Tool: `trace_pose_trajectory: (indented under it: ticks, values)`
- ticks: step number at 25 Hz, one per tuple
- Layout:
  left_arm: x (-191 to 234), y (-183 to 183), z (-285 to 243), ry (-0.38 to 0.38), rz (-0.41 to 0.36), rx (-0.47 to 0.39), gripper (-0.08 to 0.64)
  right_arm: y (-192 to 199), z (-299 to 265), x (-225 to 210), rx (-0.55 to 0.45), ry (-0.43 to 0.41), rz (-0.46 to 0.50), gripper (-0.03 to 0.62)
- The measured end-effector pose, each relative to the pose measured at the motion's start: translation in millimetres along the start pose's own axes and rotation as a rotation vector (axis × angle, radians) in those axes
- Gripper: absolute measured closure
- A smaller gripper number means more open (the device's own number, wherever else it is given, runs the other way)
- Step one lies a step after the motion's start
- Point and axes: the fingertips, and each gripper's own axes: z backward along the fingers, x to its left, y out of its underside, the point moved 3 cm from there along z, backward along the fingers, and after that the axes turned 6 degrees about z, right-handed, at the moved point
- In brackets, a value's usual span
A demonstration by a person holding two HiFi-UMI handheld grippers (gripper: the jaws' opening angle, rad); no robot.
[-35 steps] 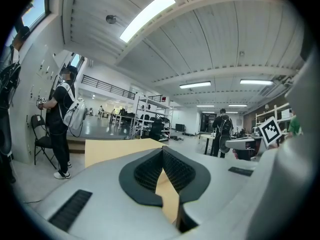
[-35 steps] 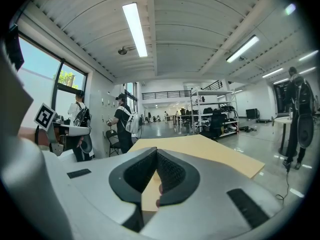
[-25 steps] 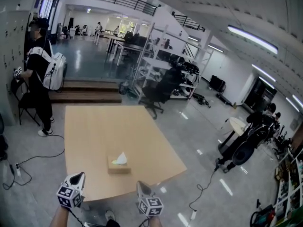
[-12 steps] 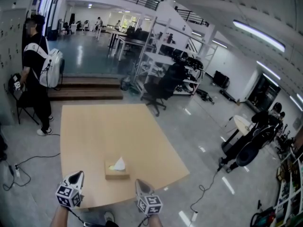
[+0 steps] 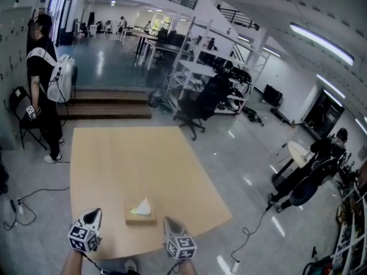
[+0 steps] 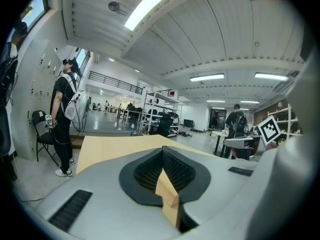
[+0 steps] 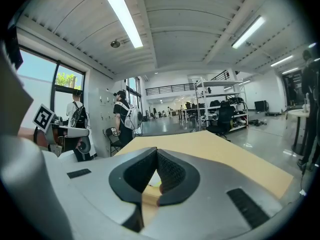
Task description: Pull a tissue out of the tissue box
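Observation:
A brown tissue box [image 5: 140, 217] lies near the front edge of the tan table [image 5: 123, 160], with a white tissue [image 5: 144, 207] sticking up from its top. My left gripper [image 5: 94, 212] hovers at the table's front edge, left of the box, its jaws shut on nothing. My right gripper [image 5: 168, 222] is just right of the box and a little nearer to me, also shut and empty. In the left gripper view the left gripper [image 6: 162, 151] has its pads meeting at the tips over the table [image 6: 115, 146]. The right gripper [image 7: 156, 152] shows the same in the right gripper view.
A person with a white backpack [image 5: 45, 82] stands by a folding chair [image 5: 23, 114] beyond the table's far left corner. Cables [image 5: 28, 196] lie on the floor at the left. A black office chair [image 5: 198, 105] and shelving stand behind the table. Another person [image 5: 318, 165] is at the right.
Both grippers have come closer to the table together; the tissue box now sits nearer to their tips, between them. Both stay shut.

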Motion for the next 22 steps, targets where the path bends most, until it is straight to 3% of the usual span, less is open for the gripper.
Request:
trace_pose_trajectory:
  ticks: [10,22]
  values:
    - [17.3,9.5,-34.4,-0.025,0.015,0.038,0.552,8.8,-48.5,-11.1,0.035,-0.048,-0.02,0.584]
    - [34.7,43.8,-50.2,-0.045,0.054,0.137,0.552,44.3,-76.5,-5.6,0.147,-0.083,-0.05,0.584]
